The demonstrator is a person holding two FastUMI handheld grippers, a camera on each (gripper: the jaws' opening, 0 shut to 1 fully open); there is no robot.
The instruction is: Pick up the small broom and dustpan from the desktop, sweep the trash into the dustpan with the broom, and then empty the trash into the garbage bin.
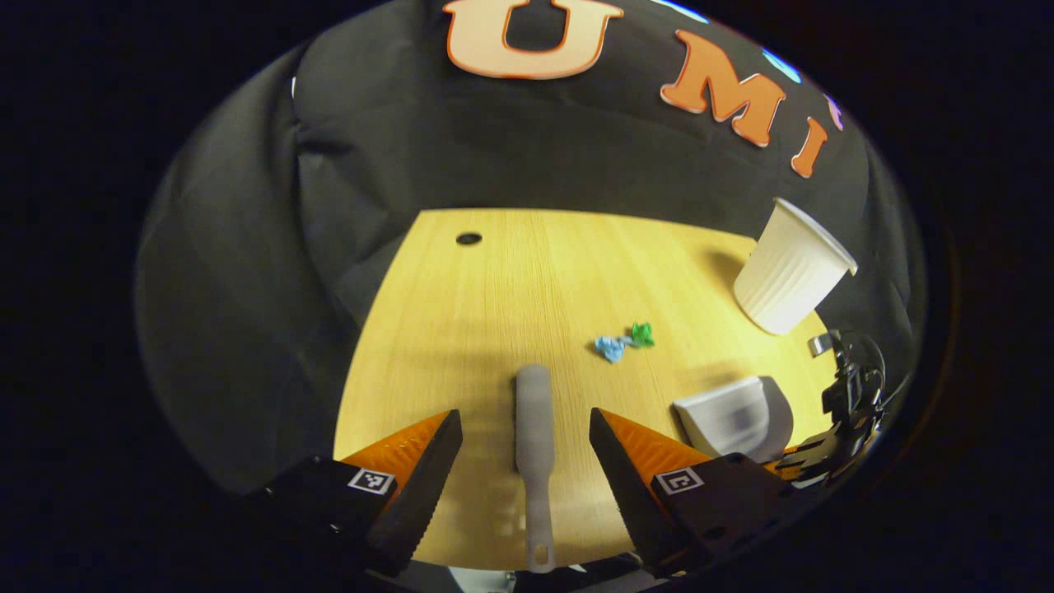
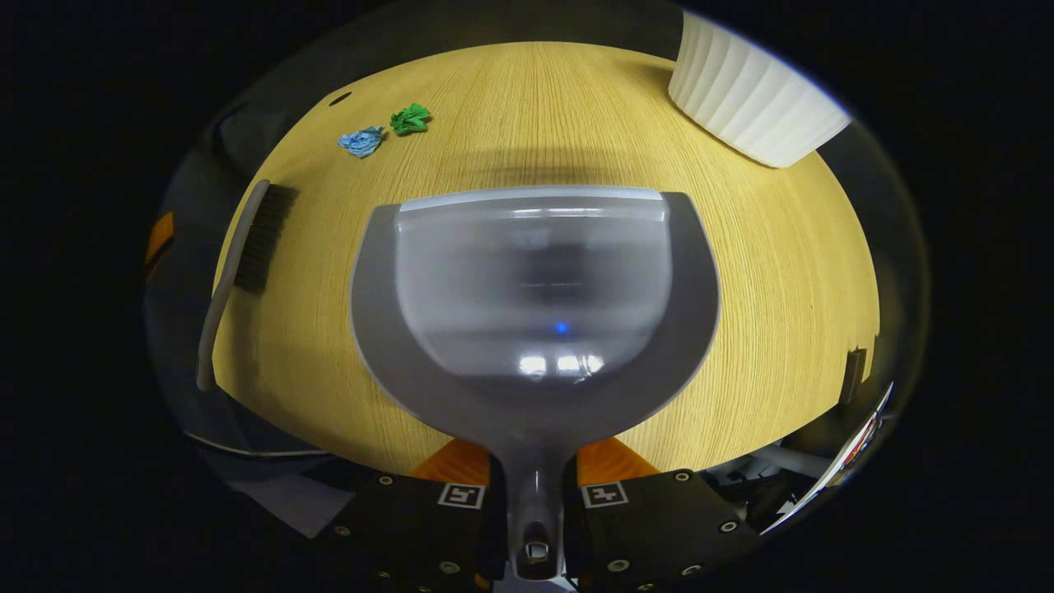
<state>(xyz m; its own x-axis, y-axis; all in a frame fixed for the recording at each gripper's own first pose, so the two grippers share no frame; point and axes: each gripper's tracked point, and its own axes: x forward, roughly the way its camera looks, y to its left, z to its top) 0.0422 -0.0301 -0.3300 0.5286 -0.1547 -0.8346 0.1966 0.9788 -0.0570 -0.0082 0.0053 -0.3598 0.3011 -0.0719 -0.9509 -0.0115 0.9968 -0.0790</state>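
The broom [image 1: 535, 445] lies lengthwise between the left gripper's [image 1: 525, 449] spread fingers, while the right gripper [image 2: 533, 482] clamps the dustpan's [image 2: 535, 305] handle.

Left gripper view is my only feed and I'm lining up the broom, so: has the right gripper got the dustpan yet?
Observer: Yes. In the right gripper view the right gripper is shut on the dustpan handle.
Operator: Anything in the pan?
Observer: No, it's empty; the blue scrap and green scrap lie on the desk.
Operator: Which side are the broom's bristles on?
Observer: The broom lies on its side, bristles facing the dustpan.
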